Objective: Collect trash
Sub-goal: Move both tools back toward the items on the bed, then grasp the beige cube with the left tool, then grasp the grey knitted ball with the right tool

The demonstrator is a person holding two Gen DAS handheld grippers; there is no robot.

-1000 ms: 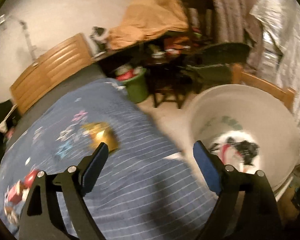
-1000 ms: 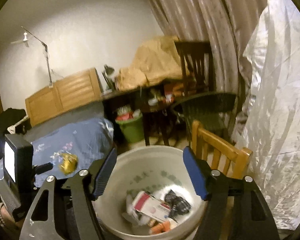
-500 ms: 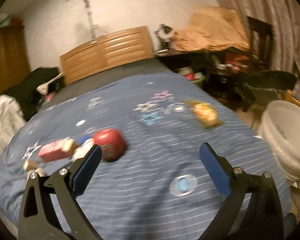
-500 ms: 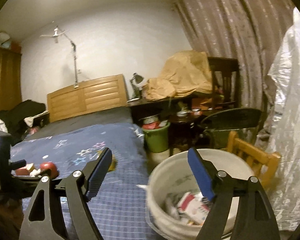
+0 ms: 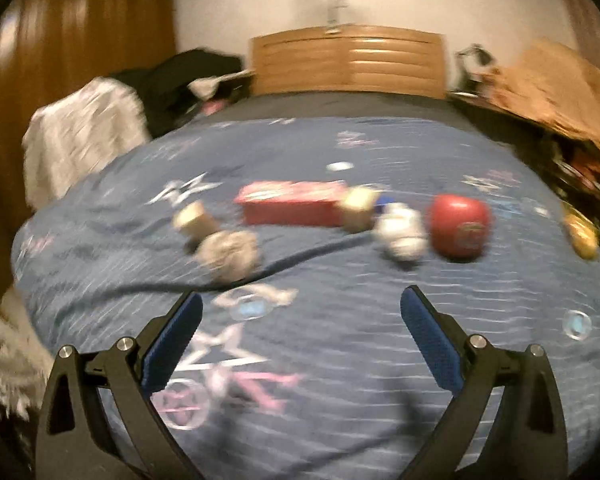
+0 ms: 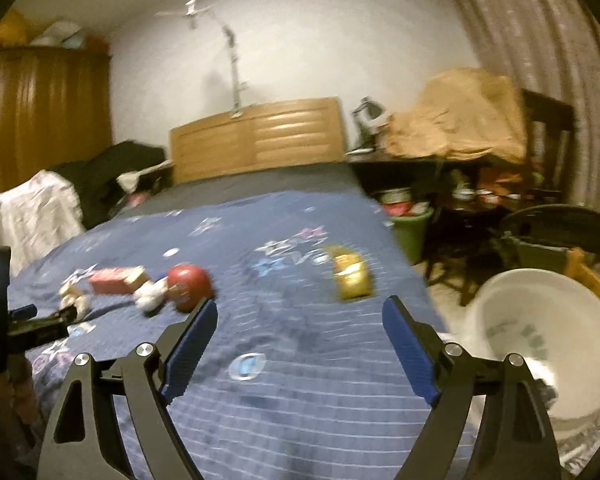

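Trash lies on the blue bedspread point(image 5: 340, 340): a red box point(image 5: 288, 203), a red round pouch point(image 5: 460, 226), a white crumpled wad point(image 5: 402, 232), a grey crumpled ball point(image 5: 228, 254), a small tan roll point(image 5: 194, 222) and a gold wrapper point(image 5: 580, 234). My left gripper point(image 5: 300, 304) is open and empty, hovering short of them. My right gripper point(image 6: 298, 310) is open and empty over the bed; the gold wrapper point(image 6: 352, 276) lies just beyond it, the red pouch point(image 6: 190, 282) to its left. The white bucket point(image 6: 540, 344) stands at the right.
A wooden headboard point(image 6: 256, 138) stands at the far end. A cluttered table, a green bin point(image 6: 414, 226) and a chair point(image 6: 556, 228) are right of the bed. Clothes point(image 5: 84, 132) pile at the left. A black cord point(image 5: 292, 260) crosses the bedspread.
Both grippers swung left, away from the bucket and toward the bed. The trash on the bedspread now sits in front of the left gripper. Both jaws stayed open.
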